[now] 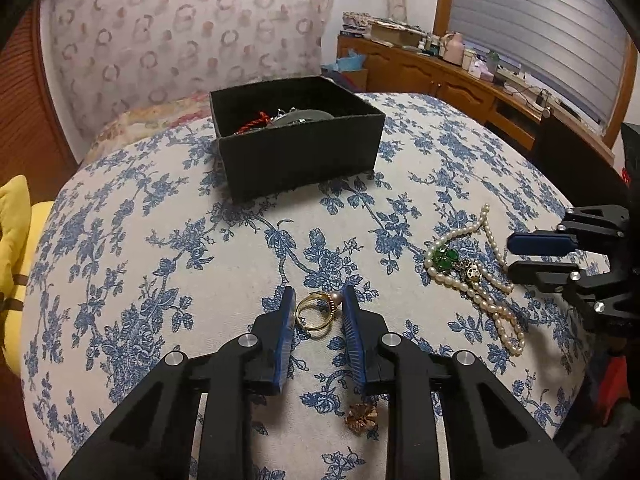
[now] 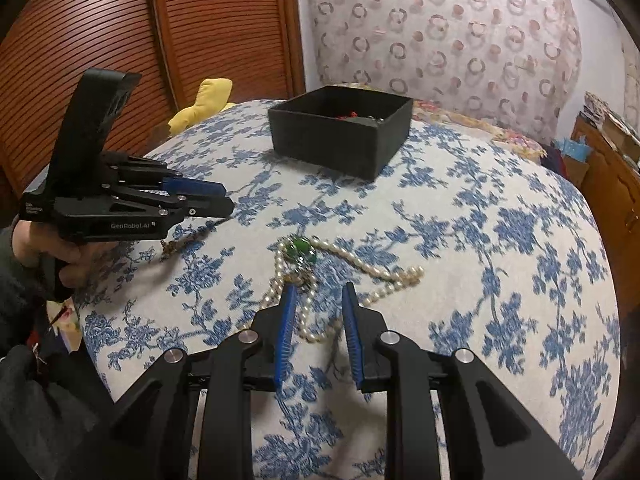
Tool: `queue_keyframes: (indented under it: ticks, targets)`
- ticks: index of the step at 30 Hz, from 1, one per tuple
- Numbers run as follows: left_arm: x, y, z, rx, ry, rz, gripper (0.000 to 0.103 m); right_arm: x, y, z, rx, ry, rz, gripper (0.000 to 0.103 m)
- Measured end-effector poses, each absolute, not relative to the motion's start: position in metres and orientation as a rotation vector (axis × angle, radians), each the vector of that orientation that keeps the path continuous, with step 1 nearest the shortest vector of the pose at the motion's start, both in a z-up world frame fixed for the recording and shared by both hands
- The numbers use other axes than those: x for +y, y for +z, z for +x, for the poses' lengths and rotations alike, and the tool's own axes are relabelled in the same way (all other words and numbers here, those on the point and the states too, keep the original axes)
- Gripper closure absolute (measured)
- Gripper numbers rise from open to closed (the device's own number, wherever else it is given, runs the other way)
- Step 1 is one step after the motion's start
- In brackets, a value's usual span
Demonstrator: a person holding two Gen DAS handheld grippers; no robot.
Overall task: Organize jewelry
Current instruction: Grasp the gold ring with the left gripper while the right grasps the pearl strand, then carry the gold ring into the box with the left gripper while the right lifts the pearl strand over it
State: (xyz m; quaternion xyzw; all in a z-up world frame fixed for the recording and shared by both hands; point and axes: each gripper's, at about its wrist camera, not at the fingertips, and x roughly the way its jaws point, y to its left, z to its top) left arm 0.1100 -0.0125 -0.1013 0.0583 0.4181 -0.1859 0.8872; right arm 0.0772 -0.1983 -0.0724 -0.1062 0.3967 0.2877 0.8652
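Observation:
A gold ring with a pearl (image 1: pixel 316 312) lies on the blue-flowered cloth (image 1: pixel 160 280) between the fingers of my left gripper (image 1: pixel 318 300). Both blue pads touch it, so the gripper is shut on it. A pearl necklace (image 1: pixel 480 280) with a green pendant (image 1: pixel 446 258) lies to the right. My right gripper (image 1: pixel 516 256) hovers at its edge. In the right wrist view the right gripper (image 2: pixel 318 292) stands open over the necklace (image 2: pixel 380 276), a strand running loose between its fingers. The left gripper (image 2: pixel 226 198) is at the left. The black box (image 1: pixel 296 152) (image 2: pixel 340 136) stands behind and holds several pieces.
A small brown flower-shaped piece (image 1: pixel 361 418) lies on the cloth under my left gripper's right finger. A yellow cushion (image 1: pixel 16 232) (image 2: pixel 208 100) sits past the left edge. A wooden cabinet (image 1: pixel 460 80) with clutter runs along the right. A person's hand (image 2: pixel 40 248) holds the left gripper.

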Motion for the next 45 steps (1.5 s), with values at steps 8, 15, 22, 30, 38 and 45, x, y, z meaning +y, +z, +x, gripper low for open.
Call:
queue_keyframes:
  ticks: [8,15,22,30,38,45]
  targets:
    - [-0.013,-0.094,0.100,0.840,-0.401,0.104,0.081,-0.181,-0.084,0.090,0.889,0.612,-0.302,0.077]
    - [-0.011,-0.088,0.096,0.822,-0.407,0.090,0.080,-0.186,-0.083,0.095,0.911,0.615,-0.305,0.077]
    - [-0.009,-0.089,0.095,0.828,-0.400,0.080,0.081,-0.177,-0.083,0.098,0.898,0.618,-0.363,0.080]
    - [-0.007,-0.083,0.091,0.808,-0.396,0.064,0.081,-0.175,-0.083,0.093,0.906,0.667,-0.365,0.098]
    - [-0.003,-0.067,0.091,0.768,-0.388,0.054,0.080,-0.192,-0.035,0.088,0.769,0.652,-0.296,0.098]
    - [0.000,-0.049,0.094,0.722,-0.378,0.037,0.080,-0.192,0.013,0.094,0.669,0.652,-0.298,0.098]
